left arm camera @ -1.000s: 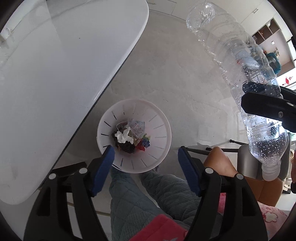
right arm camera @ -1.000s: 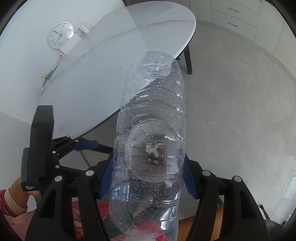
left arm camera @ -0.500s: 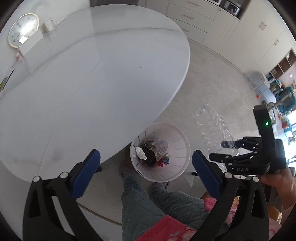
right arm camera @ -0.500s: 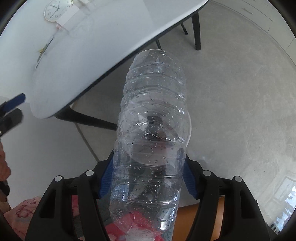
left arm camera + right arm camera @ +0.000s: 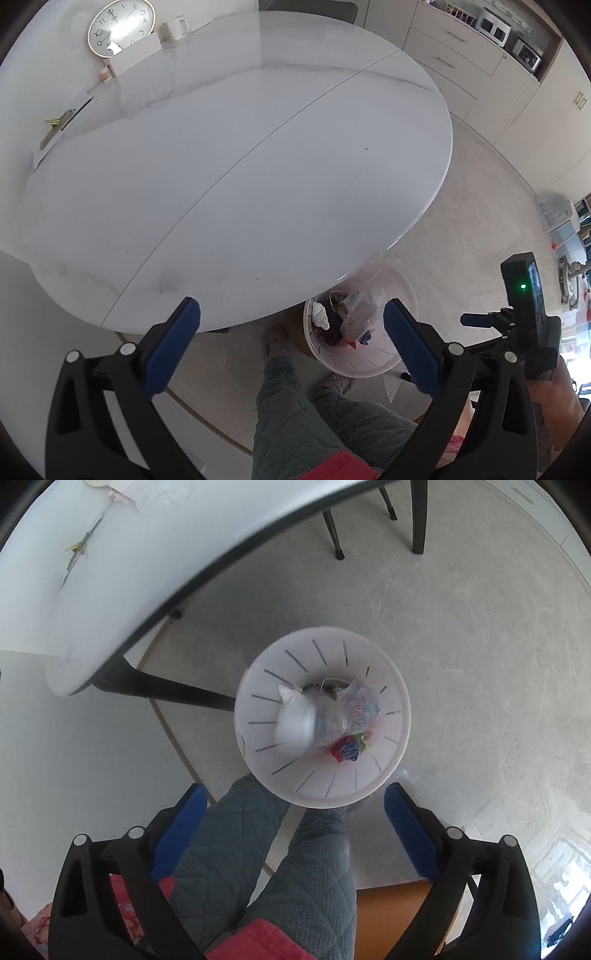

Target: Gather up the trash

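A white slotted trash bin [image 5: 384,686] stands on the floor by the table. A clear plastic bottle [image 5: 314,722], blurred, lies inside it on top of crumpled wrappers [image 5: 360,705] and tissue. My right gripper [image 5: 295,823] is open and empty, held above the bin's near rim. My left gripper [image 5: 291,332] is open and empty, over the table's near edge. The bin [image 5: 369,363] shows partly under the table edge in the left wrist view, with the right gripper's body [image 5: 524,321] beside it.
The white oval table [image 5: 236,177] carries a clock [image 5: 121,27], a mug [image 5: 173,28] and papers at its far end. The person's legs in grey quilted trousers [image 5: 295,867] are below the bin. Black chair legs [image 5: 417,520] stand on the grey floor.
My right gripper opened and the bottle dropped into the bin. My left gripper swung up from over the bin toward the table top.
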Motion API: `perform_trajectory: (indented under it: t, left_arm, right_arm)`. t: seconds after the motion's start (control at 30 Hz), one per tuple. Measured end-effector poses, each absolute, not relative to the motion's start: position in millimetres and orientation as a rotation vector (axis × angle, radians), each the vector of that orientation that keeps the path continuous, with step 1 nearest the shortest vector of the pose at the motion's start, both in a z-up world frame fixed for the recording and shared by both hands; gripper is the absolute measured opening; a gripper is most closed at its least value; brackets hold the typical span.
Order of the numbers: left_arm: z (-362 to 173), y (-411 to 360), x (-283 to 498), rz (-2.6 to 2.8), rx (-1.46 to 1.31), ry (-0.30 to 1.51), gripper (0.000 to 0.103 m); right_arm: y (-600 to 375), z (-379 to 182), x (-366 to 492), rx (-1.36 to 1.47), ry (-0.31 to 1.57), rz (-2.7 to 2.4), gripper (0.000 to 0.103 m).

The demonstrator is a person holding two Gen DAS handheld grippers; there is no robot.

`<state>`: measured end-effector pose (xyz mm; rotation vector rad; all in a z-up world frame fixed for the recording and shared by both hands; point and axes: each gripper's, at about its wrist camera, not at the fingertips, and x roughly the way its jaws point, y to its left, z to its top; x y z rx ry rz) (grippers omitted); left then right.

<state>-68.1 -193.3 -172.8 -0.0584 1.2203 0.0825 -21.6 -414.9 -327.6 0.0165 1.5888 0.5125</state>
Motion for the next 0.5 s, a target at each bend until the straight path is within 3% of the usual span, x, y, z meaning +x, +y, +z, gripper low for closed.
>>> perform_trajectory:
  t: [0.5]
  left_arm:
    - [-112.2,-223.6,-49.5,0.06,-0.025,1.057,0.095]
  right_arm:
    - [-425.2,-165.3,-23.0,-0.021,1.198,0.503,0.101]
